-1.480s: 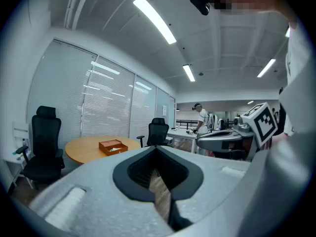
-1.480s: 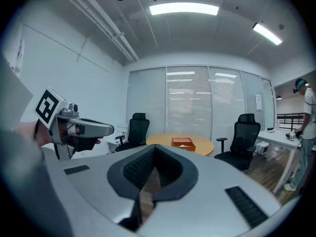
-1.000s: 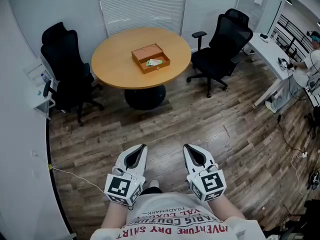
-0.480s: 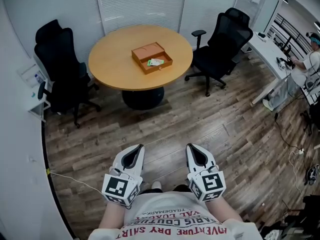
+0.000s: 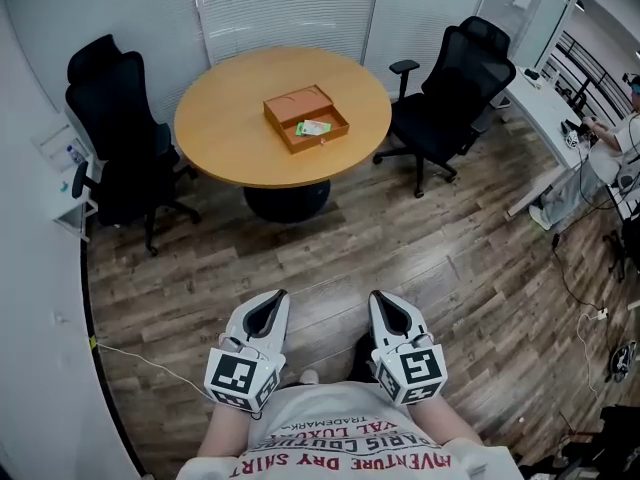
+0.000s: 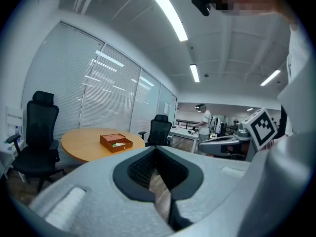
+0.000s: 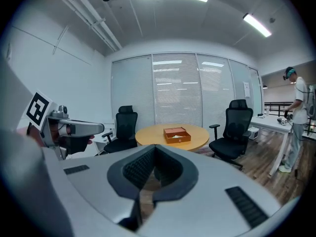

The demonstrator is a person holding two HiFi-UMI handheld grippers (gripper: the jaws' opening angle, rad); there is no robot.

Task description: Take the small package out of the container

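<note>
The left gripper (image 5: 274, 295) and right gripper (image 5: 384, 297) are hovering, ribbed jaws clenched empty; at twelve o'clock, a rectangular wooden box (image 5: 322, 142) is sitting on the round desk (image 5: 225, 128).

table (image 5: 230, 138): smooth wood | floor (image 5: 450, 268): wood planks | container (image 5: 293, 104): wood

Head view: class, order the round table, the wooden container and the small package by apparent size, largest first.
1. round table, largest.
2. wooden container, on it.
3. small package, inside the container, smallest.
All sit together, so nearness does not skew this.
</note>
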